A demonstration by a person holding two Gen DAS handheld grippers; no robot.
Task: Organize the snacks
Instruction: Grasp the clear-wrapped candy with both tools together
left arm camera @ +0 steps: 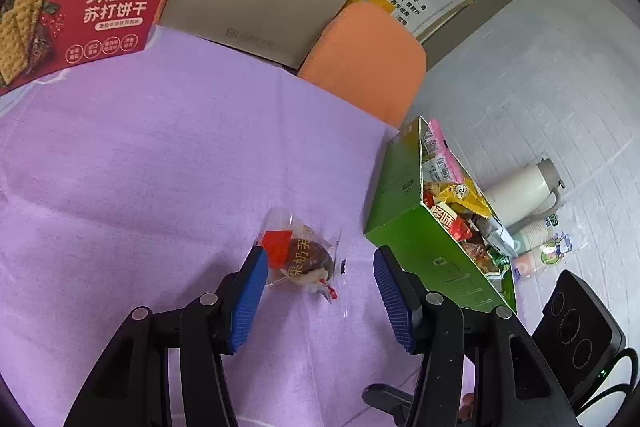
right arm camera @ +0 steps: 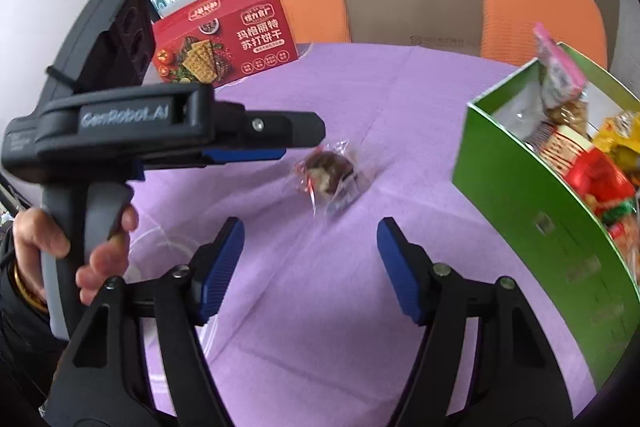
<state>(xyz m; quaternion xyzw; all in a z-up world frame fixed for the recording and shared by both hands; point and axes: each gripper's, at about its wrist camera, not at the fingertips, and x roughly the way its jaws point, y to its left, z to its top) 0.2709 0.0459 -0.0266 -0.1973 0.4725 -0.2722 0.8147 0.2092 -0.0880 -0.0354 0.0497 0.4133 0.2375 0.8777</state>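
Both grippers stand apart and empty: left gripper (left arm camera: 318,291), right gripper (right arm camera: 310,259). The snack (left arm camera: 298,259) lies blurred mid-frame; the green box (right arm camera: 532,211) is cut off at right.

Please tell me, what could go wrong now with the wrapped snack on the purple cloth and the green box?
1. The wrapped snack lies loose on the purple cloth; the open left gripper may pinch only its clear wrapper, which could slip.
2. Both grippers point at the same snack; the right gripper could bump the left one.
3. The green box is already heaped with packets, so another may spill out.
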